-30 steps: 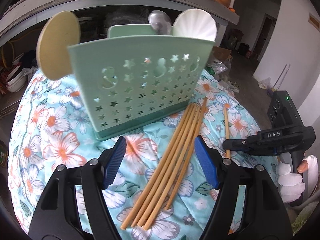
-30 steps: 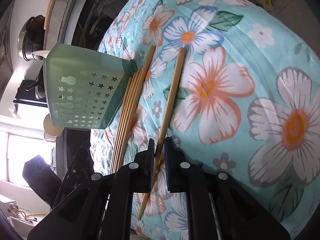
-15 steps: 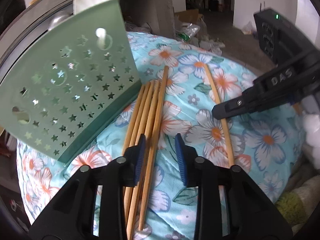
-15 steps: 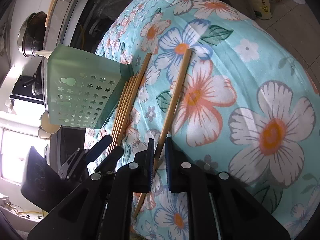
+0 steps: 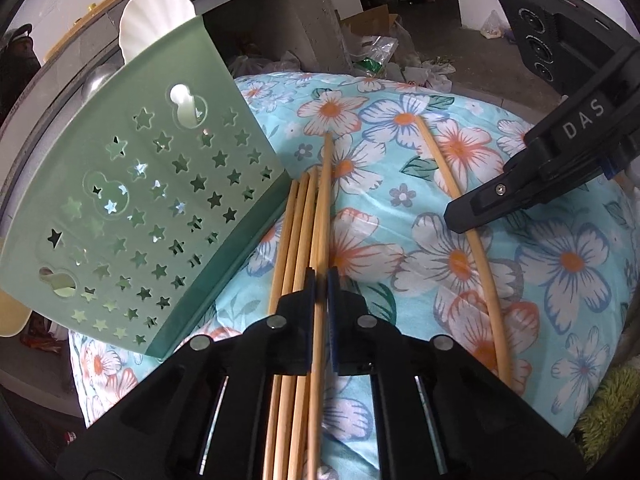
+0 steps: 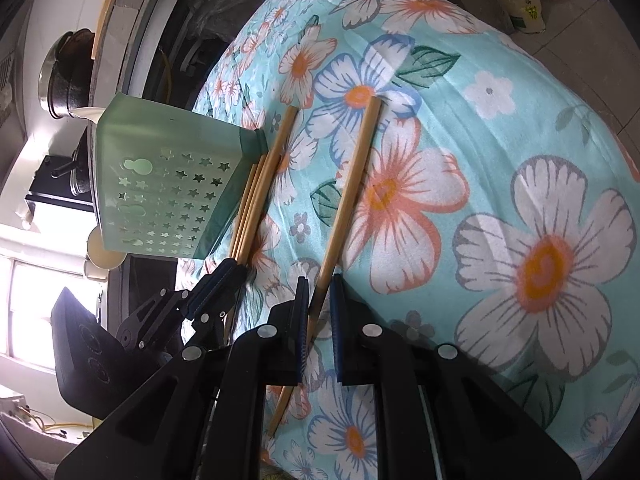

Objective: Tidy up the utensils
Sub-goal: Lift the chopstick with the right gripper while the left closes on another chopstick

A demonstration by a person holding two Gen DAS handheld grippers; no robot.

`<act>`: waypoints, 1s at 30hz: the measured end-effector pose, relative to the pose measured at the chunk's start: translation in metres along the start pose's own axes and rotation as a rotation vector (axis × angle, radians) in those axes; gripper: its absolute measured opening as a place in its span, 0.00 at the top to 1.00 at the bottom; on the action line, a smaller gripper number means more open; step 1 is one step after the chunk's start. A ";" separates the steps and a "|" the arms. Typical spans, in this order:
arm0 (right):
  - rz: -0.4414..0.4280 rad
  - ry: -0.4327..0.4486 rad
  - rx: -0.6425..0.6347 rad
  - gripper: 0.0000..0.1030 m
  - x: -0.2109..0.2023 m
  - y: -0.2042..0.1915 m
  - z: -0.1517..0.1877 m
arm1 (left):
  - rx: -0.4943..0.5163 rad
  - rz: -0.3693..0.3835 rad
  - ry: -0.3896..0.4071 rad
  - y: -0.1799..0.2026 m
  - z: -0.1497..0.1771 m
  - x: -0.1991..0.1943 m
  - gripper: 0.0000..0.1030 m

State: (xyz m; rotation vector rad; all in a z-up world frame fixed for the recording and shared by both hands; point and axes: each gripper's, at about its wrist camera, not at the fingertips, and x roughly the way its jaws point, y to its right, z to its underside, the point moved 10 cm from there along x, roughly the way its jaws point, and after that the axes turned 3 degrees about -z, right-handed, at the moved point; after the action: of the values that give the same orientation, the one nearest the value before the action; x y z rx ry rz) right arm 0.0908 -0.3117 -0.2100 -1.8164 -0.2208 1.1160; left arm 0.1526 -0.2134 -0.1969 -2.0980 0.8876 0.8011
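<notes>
your left gripper [image 5: 320,280] has just closed its jaws and now pinches one chopstick [image 5: 325,200] at the right edge of the bundle of chopsticks [image 5: 294,232] lying on the flowered cloth [image 5: 560,280]. just left of those fingers the green holder [image 5: 132,208] leans tilted. your right gripper [image 6: 319,284] is clamped on the single chopstick [image 6: 352,184], off to the right of the bundle.
</notes>
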 end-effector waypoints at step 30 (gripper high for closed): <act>0.018 0.003 0.029 0.71 -0.005 -0.006 -0.013 | -0.355 0.373 -0.181 -0.004 0.009 0.007 0.81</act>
State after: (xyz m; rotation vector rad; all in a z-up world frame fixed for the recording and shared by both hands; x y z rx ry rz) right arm 0.0996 -0.3195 -0.2012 -1.7969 -0.1863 1.1234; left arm 0.1578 -0.2068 -0.2058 -2.1366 1.1187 1.4095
